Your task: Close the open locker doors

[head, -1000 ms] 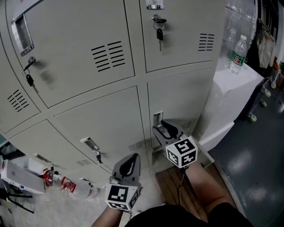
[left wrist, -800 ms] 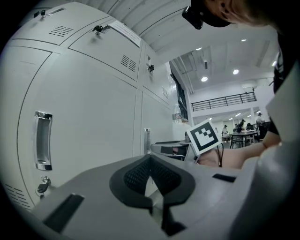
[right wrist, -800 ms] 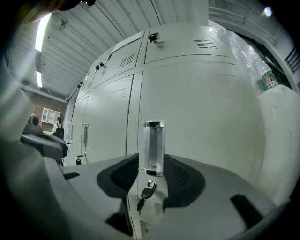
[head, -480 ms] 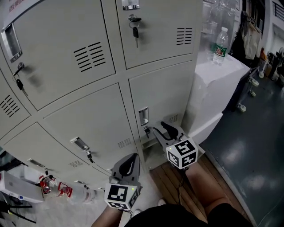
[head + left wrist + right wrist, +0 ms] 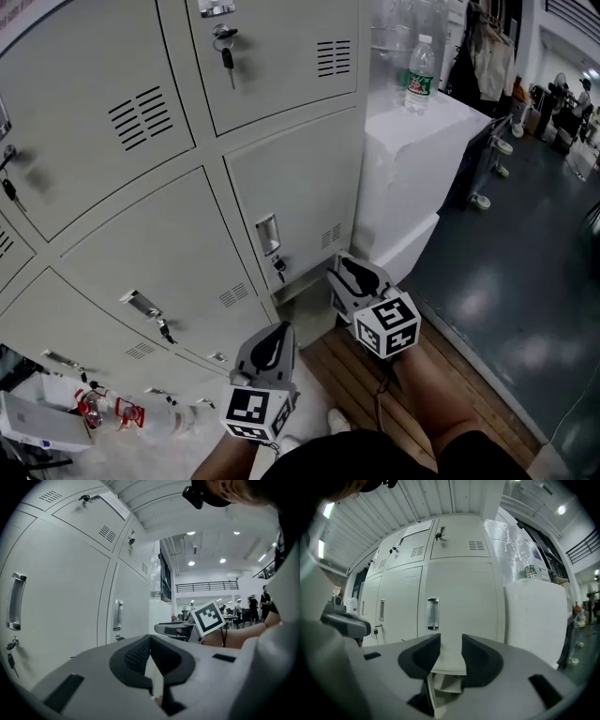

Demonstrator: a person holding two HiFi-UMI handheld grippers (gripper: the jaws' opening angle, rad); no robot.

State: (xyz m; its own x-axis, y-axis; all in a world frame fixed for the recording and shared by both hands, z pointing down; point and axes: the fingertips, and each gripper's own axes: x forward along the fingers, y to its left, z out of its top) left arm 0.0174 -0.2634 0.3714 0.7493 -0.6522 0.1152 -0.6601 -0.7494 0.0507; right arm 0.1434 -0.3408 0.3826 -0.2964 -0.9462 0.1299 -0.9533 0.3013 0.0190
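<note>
Locker bank (image 5: 141, 234): set ahead and to the left, its doors stacked in rows.
Lower right door (image 5: 300, 183): placed at the bank's right end, under the keyed door (image 5: 272, 56) (a key (image 5: 226, 56) is hung from its lock).
Handle (image 5: 267, 234): set near the lower right door's left edge.
White block (image 5: 412, 159): stood against the bank's right side.
Bottle (image 5: 421, 73): stood upright on the white block.
Wooden boards (image 5: 361, 370): laid before the bank's right end.
Lying bottles (image 5: 141, 414): left at the bank's foot, far left.
</note>
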